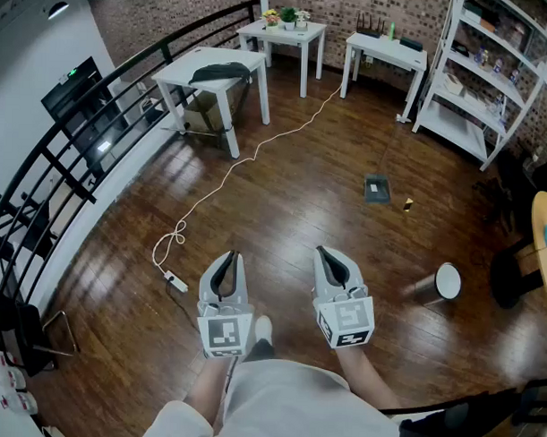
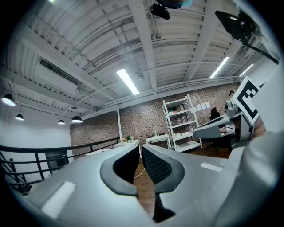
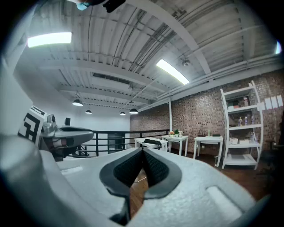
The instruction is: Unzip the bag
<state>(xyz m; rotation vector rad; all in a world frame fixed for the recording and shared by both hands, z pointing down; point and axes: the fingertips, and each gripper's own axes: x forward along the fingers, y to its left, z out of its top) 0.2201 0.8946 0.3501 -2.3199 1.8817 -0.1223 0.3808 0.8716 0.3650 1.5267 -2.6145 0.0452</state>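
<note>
Grey moulded plastic forms the left gripper (image 1: 229,259) and right gripper (image 1: 324,254), held side by side, each with its ribbed dark pads closed together on nothing. Glossy brown plank floor (image 1: 292,196) lies beneath. Far ahead, a dark, slumped bag (image 1: 220,72) rests on a white square table (image 1: 176,73) near a brick wall (image 1: 370,6).

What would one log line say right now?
left gripper: shut, empty | right gripper: shut, empty | bag: untouched on white table

Grey left gripper (image 1: 229,255), right gripper (image 1: 322,252), marker cubes (image 1: 225,332)
</note>
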